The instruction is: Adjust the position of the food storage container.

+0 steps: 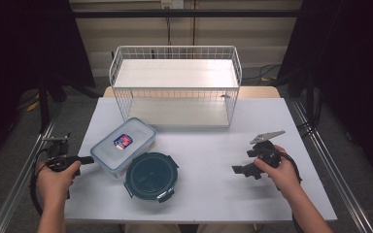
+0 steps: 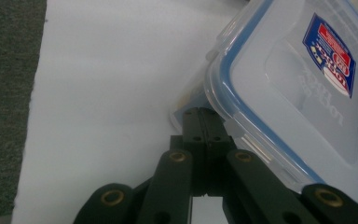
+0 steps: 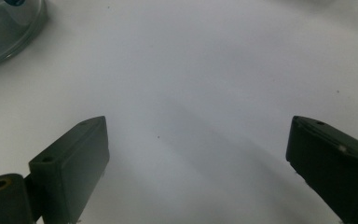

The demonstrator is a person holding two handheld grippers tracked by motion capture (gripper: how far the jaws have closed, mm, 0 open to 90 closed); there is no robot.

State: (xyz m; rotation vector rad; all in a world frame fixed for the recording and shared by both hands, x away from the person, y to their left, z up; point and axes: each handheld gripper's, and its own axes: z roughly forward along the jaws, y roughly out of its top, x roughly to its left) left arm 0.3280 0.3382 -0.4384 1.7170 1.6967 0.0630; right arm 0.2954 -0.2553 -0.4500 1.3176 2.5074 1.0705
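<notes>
The wire rack [image 1: 175,85] is empty; 2 boxes [image 1: 123,145] wait lower left. Left claw [image 2: 205,122] is clenched beside one; right claw [image 3: 198,158] is released.

1. We see a table top [image 1: 204,165] with a smooth, matt white surface.
2. The rectangular container [image 1: 123,144] looks like clear, glossy plastic; its lid has a blue seal line and carries a printed paper-like label [image 2: 330,55].
3. The round container [image 1: 151,175] looks like dark, smooth plastic with a slight sheen.
4. The wire basket [image 1: 175,85] is thin white-coated metal wire, with flat, pale, matt shelves.
5. The left gripper [image 2: 205,122] and the right gripper [image 3: 198,144] have matt black plastic-looking jaws; brass-coloured metal bushings sit in the linkage.
6. The floor [image 2: 7,93] beside the table looks like rough grey carpet.
</notes>
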